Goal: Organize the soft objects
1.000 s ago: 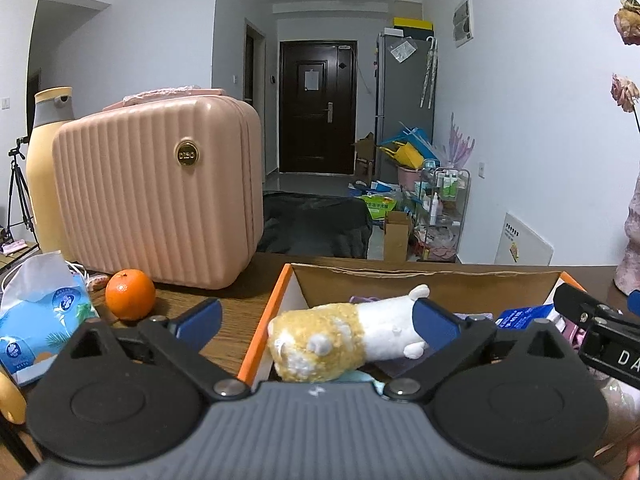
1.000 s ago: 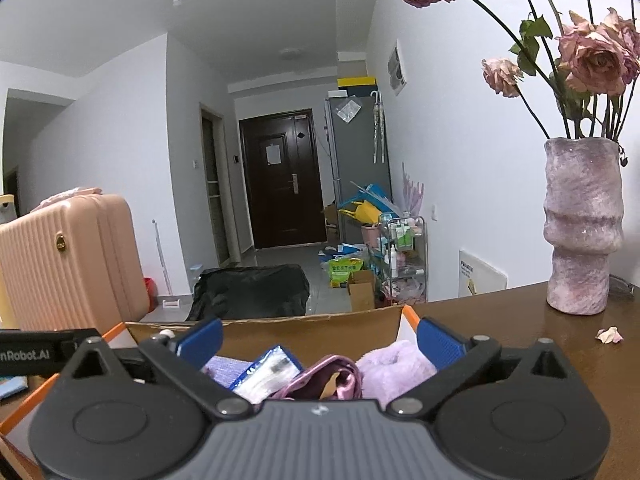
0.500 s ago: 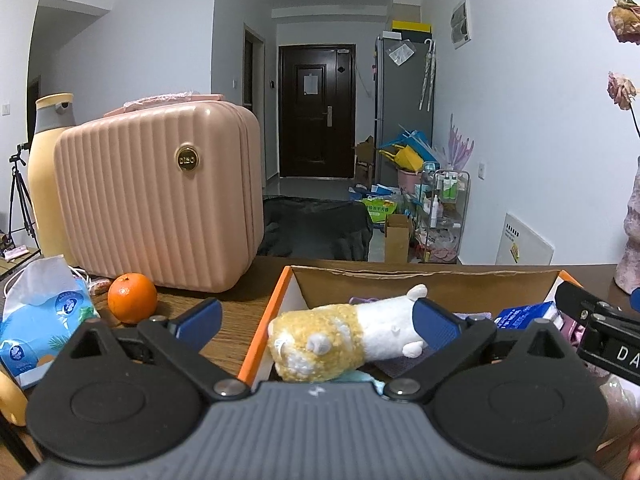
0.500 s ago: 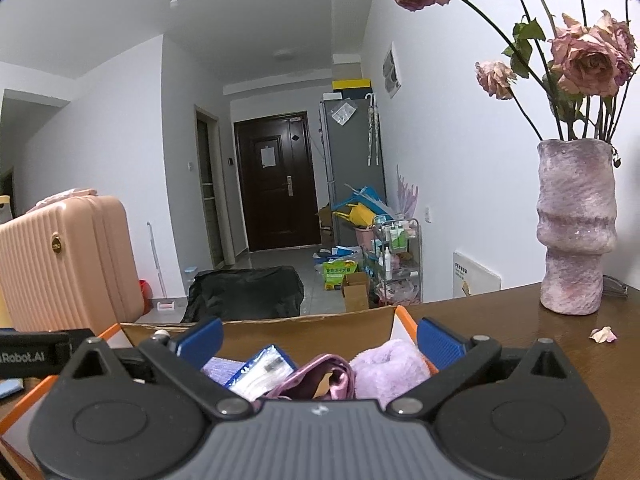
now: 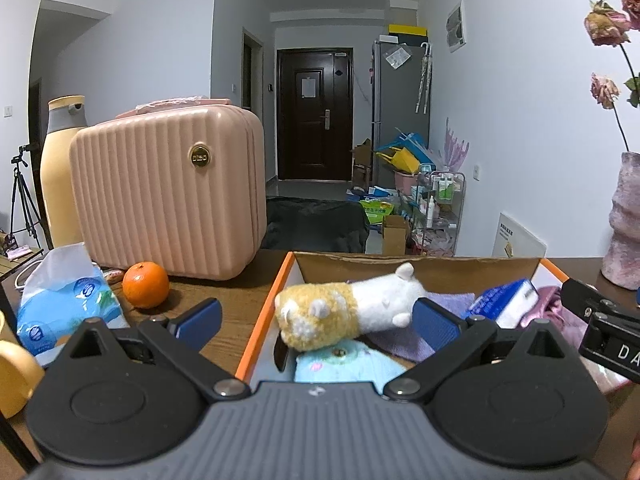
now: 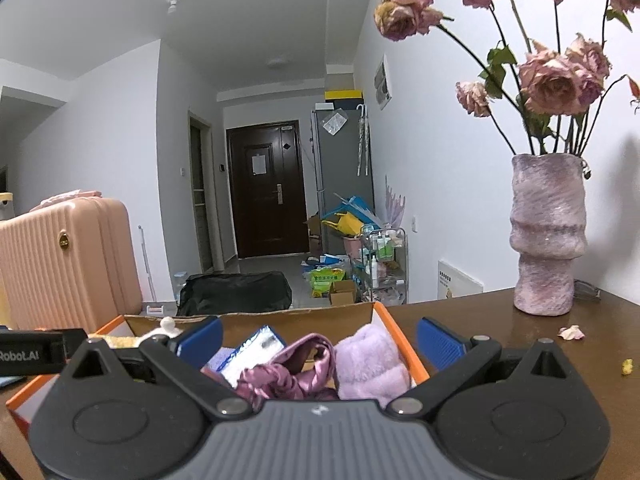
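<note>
Cardboard box [image 5: 416, 267] on my table [image 5: 236, 304], holding the gathered soft things. Plush toy [image 5: 348, 310] lies across its left end, over a blue cloth [image 5: 344, 364]; purple fluffy piece [image 6: 370, 362] and satin scrunchie [image 6: 288, 374] fill the right end (sorted by side, I judge). My left gripper [image 5: 316, 314] and right gripper [image 6: 318, 338] hover spread wide, empty.

Even, cool indoor light in both views. Soft shadow behind the vase [image 6: 546, 236]. Strong fisheye bending and dark corners. The plush toy [image 5: 348, 308] is slightly blurred.
</note>
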Demonstrator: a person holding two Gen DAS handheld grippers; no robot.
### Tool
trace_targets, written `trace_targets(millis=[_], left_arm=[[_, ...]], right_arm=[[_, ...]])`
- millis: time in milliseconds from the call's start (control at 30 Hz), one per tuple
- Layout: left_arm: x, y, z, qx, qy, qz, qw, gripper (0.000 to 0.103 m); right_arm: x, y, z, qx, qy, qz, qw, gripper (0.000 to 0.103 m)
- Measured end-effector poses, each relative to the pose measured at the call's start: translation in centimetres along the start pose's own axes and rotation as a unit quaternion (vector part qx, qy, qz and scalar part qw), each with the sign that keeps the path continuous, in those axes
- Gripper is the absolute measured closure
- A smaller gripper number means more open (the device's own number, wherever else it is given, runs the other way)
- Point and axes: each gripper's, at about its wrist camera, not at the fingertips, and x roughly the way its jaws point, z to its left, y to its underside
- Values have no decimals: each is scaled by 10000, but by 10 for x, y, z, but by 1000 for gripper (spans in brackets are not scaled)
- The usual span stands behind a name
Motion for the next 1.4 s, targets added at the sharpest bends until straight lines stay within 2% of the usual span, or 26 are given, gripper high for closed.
trace_targets(millis=[800,1133,1400], left_arm=[[-102,42,29,177,77,19,9998,0],[-170,69,44,327,253,-223,9989,0],[-224,97,59,352,459,-233,9981,0]], right_arm=[[-116,24,-9,-161,55,98,9998,0],[-183,39,-6,-247,-185,239,9992,0],[-238,55,-5,-341,-281,324,9985,0]])
